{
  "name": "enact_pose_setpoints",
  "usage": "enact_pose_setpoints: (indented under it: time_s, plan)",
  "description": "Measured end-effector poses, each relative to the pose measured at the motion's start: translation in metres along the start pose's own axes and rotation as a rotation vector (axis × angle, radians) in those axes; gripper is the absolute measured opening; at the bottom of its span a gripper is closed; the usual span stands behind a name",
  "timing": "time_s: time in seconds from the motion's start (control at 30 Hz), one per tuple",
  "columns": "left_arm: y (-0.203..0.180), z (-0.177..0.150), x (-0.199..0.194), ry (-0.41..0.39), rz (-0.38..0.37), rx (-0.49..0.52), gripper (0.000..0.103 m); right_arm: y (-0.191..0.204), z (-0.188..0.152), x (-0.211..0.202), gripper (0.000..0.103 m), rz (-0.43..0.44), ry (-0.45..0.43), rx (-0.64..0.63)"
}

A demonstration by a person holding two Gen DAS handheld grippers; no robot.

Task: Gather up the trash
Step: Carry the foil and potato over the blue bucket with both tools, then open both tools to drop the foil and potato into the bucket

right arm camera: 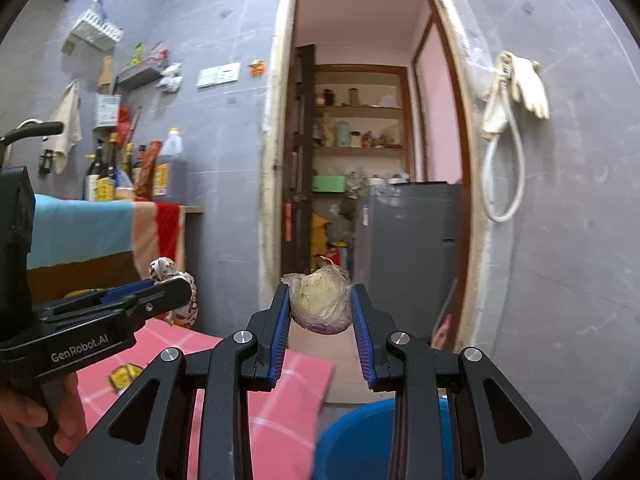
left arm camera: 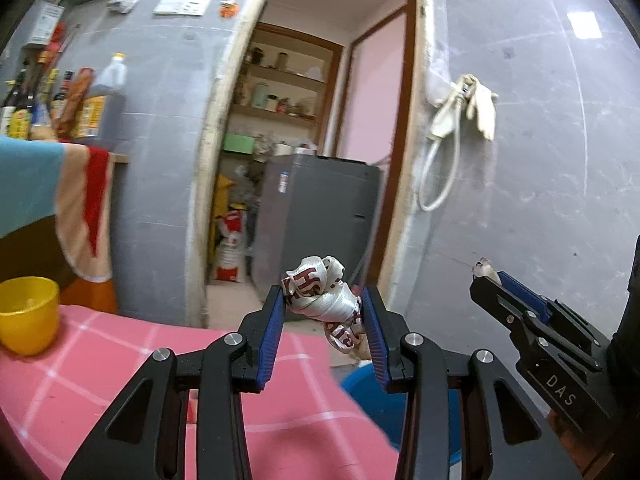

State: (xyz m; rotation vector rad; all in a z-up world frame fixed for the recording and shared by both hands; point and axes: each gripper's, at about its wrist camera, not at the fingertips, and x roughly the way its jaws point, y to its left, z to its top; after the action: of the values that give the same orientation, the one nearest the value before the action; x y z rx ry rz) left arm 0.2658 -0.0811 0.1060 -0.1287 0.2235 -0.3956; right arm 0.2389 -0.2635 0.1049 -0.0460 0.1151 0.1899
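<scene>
My left gripper (left arm camera: 324, 312) is closed partway on a crumpled wrapper (left arm camera: 320, 292), white with dark red print, pinched between the blue pads; a loose tail hangs below the fingertips. My right gripper (right arm camera: 320, 312) is likewise closed on an onion scrap (right arm camera: 320, 300), a pale cut face with purple skin, held right at the tips.

The wrapper looks light, soft and springy; I judge it would slip if I eased off, so the grip belongs across its bunched middle, where it sits now. Its long axis runs roughly up and down, tail pointing down. The onion looks firmer, damp and a little slippery, with papery skin that could flake; it is roundish, cut face toward my camera, a wisp of skin pointing up.

Both pieces hang in the air ahead of me, well apart from each other. Below and just ahead of both grippers is the blue bin (right arm camera: 360, 432), past the edge of the pink table (left arm camera: 100, 360). A yellow cup (left arm camera: 28, 316) stands far to my left.
</scene>
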Motion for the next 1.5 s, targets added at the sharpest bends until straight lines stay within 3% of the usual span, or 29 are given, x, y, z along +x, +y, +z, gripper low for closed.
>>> enact_pose_setpoints:
  time_s: [0.3, 0.47, 0.77, 1.0, 1.17, 1.3, 1.5]
  plan:
    - [-0.043, -0.016, 0.05, 0.1, -0.074, 0.012, 0.034, -0.058, -0.03, 0.001, 0.028, -0.102, 0.091, 0.074]
    - [-0.058, -0.028, 0.08, 0.2, -0.101, 0.014, 0.034, -0.08, -0.05, 0.007, 0.028, -0.129, 0.165, 0.118]
    - [-0.06, -0.054, 0.128, 0.411, -0.105, -0.037, 0.034, -0.104, -0.082, 0.025, 0.028, -0.138, 0.295, 0.195]
    - [-0.053, -0.071, 0.146, 0.501, -0.105, -0.086, 0.038, -0.112, -0.095, 0.035, 0.029, -0.134, 0.355, 0.24]
    - [-0.05, -0.072, 0.142, 0.516, -0.108, -0.099, 0.046, -0.114, -0.099, 0.037, 0.039, -0.133, 0.372, 0.253]
    - [-0.047, -0.069, 0.139, 0.504, -0.109, -0.111, 0.05, -0.113, -0.096, 0.035, 0.04, -0.135, 0.367, 0.25]
    - [-0.039, -0.056, 0.117, 0.413, -0.086, -0.112, 0.059, -0.109, -0.079, 0.022, 0.05, -0.147, 0.301, 0.233]
